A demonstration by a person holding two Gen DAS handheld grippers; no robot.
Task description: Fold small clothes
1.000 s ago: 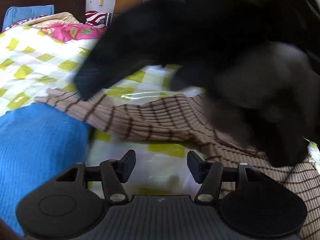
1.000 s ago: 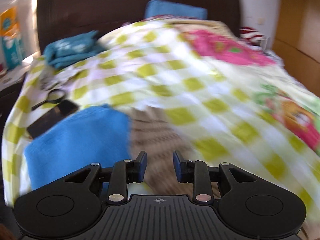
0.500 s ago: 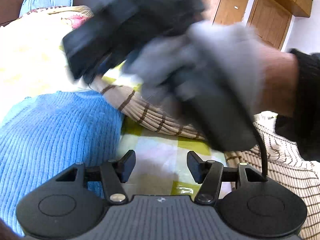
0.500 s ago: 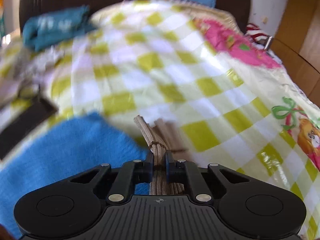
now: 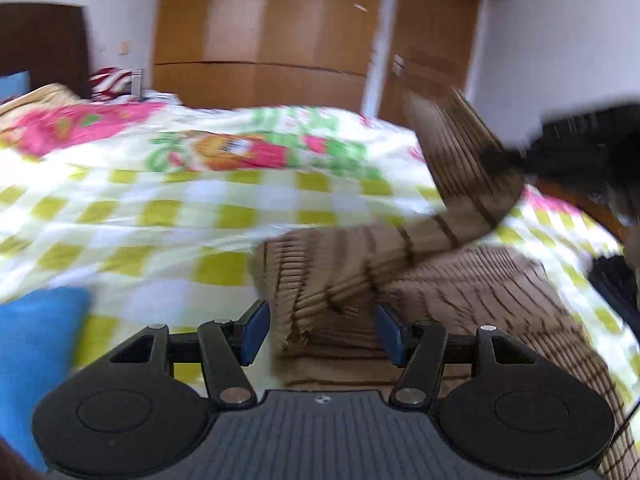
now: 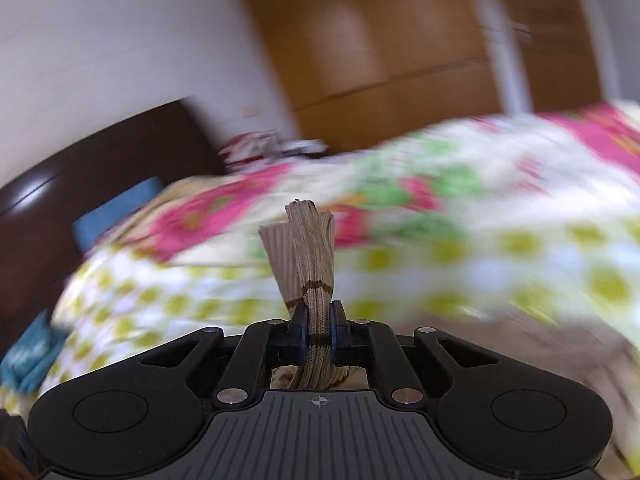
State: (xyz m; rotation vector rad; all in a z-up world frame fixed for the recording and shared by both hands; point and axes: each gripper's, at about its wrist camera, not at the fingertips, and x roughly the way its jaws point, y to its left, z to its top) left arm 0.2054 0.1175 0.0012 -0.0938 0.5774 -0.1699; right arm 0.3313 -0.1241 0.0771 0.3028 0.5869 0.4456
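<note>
The right tongs (image 6: 319, 334) were clenched on a bunched sleeve of the brown striped sweater (image 5: 460, 280), which lay on the bed (image 5: 160, 216) at near right. The left tongs (image 5: 322, 330) stood released above its near edge. A thin pinch could slip, dropping the sleeve crooked.

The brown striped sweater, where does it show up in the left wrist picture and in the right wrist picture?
Left wrist view: the brown striped sweater lies lower centre to right, one end lifted toward the right gripper at the right edge.
Right wrist view: its bunched end stands at centre, pinched in the right gripper.
Shared landmark: the wooden wardrobe behind the bed.
</note>
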